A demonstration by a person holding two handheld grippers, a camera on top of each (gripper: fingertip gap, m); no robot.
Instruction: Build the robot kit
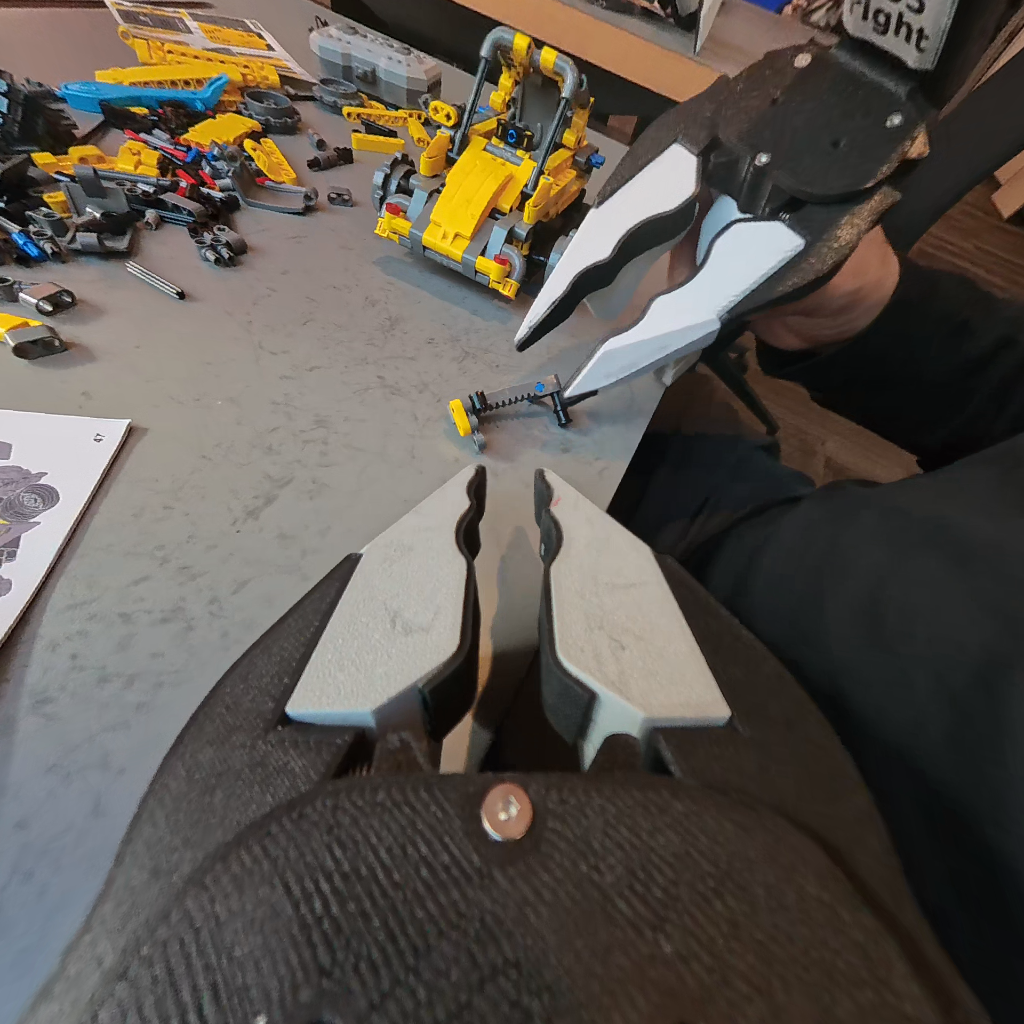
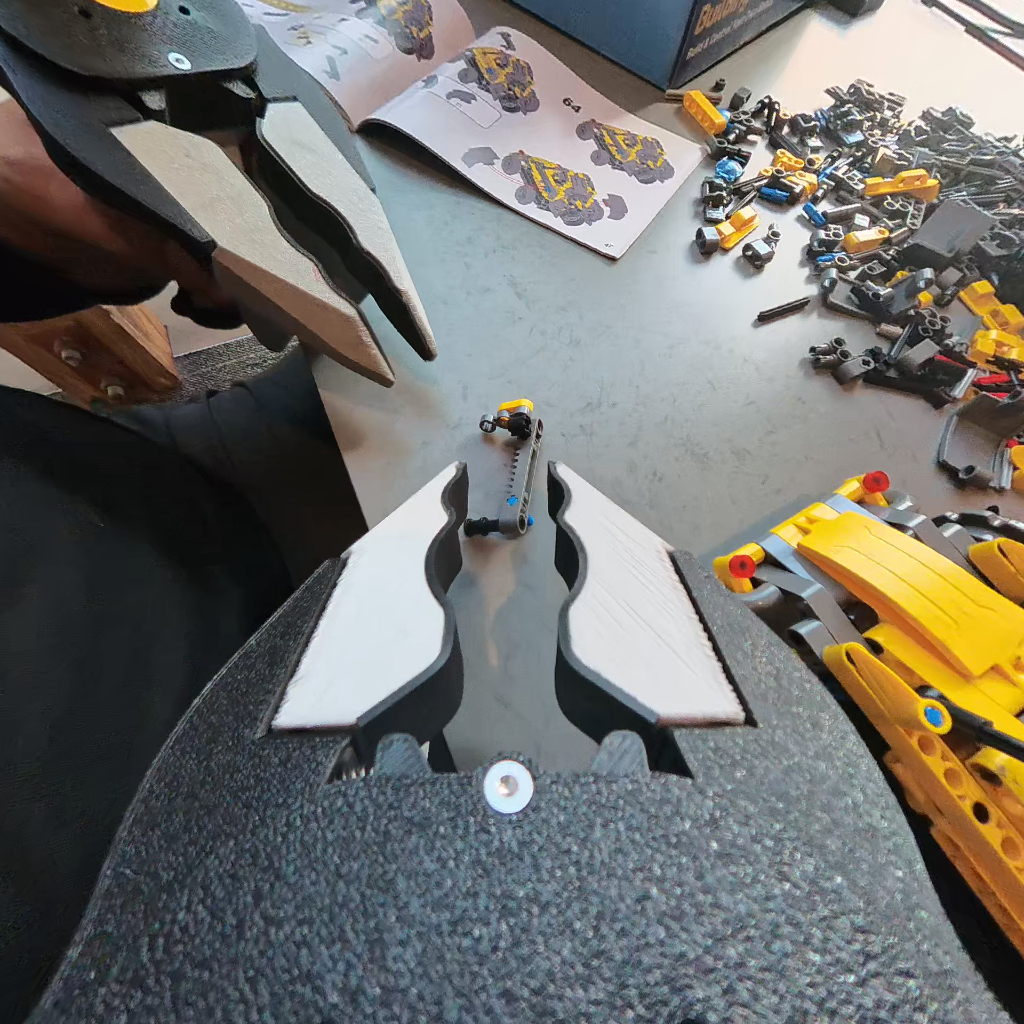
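Observation:
A small grey toothed-bar assembly (image 1: 510, 402) with a yellow end piece lies on the grey table near its edge. In the right wrist view it (image 2: 518, 482) lies between the fingertips of my right gripper (image 2: 505, 471), which is open around it and does not clamp it. In the left wrist view my right gripper (image 1: 546, 368) has one tip beside the bar's blue-pinned end. My left gripper (image 1: 508, 476) is open with a narrow gap, empty, just short of the assembly's yellow end. It also shows in the right wrist view (image 2: 409, 367), hovering above the table.
A partly built yellow and grey brick vehicle (image 1: 476, 188) (image 2: 886, 637) stands close behind the assembly. A pile of loose bricks (image 1: 138, 155) (image 2: 886, 221) spreads beyond it. An open instruction booklet (image 1: 44, 498) (image 2: 526, 138) and a blue box (image 2: 720, 33) lie on the table. The table edge (image 1: 637, 443) is close. The grippers' ends are close to 6 cm from one another.

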